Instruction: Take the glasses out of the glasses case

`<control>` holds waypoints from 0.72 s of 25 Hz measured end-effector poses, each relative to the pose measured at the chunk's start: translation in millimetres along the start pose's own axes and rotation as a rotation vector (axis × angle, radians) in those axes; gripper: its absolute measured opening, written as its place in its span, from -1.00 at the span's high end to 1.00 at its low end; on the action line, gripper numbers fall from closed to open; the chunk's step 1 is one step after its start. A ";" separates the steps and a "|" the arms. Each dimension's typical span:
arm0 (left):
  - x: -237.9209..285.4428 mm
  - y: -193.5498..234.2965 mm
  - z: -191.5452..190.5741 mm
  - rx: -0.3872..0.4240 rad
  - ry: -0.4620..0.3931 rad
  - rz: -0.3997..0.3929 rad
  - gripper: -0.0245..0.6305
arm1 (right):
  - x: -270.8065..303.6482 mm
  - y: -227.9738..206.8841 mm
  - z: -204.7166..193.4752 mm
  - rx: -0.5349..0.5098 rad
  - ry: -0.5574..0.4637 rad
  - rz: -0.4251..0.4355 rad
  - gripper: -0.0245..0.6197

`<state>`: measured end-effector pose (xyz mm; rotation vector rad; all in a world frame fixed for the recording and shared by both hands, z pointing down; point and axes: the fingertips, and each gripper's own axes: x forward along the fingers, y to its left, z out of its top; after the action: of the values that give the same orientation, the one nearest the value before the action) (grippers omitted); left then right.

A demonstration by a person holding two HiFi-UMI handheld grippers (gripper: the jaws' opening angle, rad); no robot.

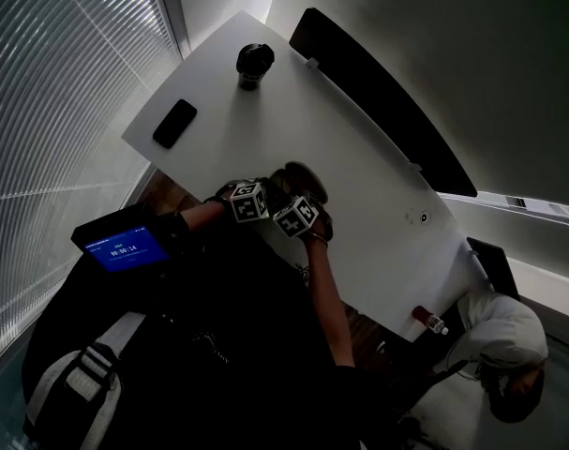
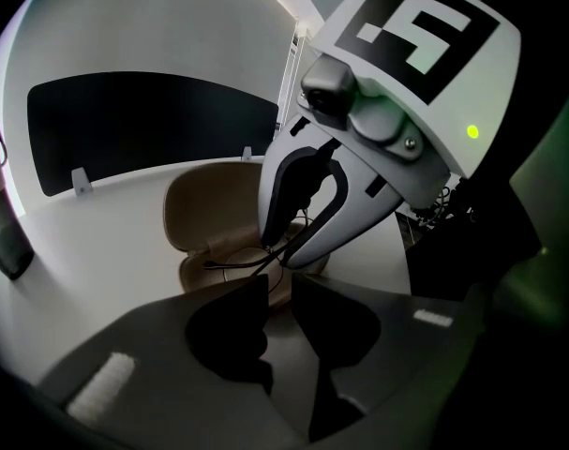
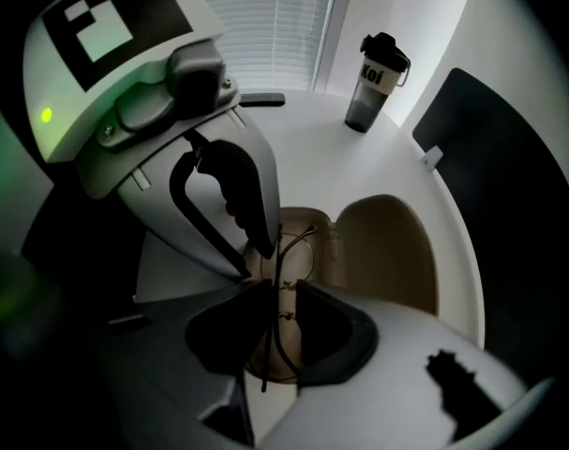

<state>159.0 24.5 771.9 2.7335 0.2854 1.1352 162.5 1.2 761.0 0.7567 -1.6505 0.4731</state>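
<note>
An open tan glasses case [image 1: 301,178] lies at the table's near edge, its lid [image 3: 387,251] tipped back. Thin wire-framed glasses [image 3: 298,239] rest folded in its lower half [image 2: 223,268]. My right gripper [image 3: 282,317] points steeply down into the case. Its jaws stand a little apart with the glasses' wires between them, and a gap shows beside the right pad. My left gripper [image 2: 279,293] is at the case's near rim with its jaws almost together on it. In the right gripper view, its white fingers [image 3: 251,204] reach down to that rim.
A black phone [image 1: 174,123] lies at the table's left corner and a dark bottle [image 1: 253,66] stands at the far end. A dark partition [image 1: 387,101] runs along the far edge. A small red-capped bottle [image 1: 431,321] sits near a seated person [image 1: 500,336].
</note>
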 end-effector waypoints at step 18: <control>0.4 -3.5 -2.7 0.019 0.013 -0.012 0.71 | -27.1 -17.8 -4.0 0.059 -0.033 -0.052 0.86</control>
<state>157.0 28.2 773.3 2.7383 0.3163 1.1528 180.2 -2.7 733.8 0.8529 -1.6497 0.4762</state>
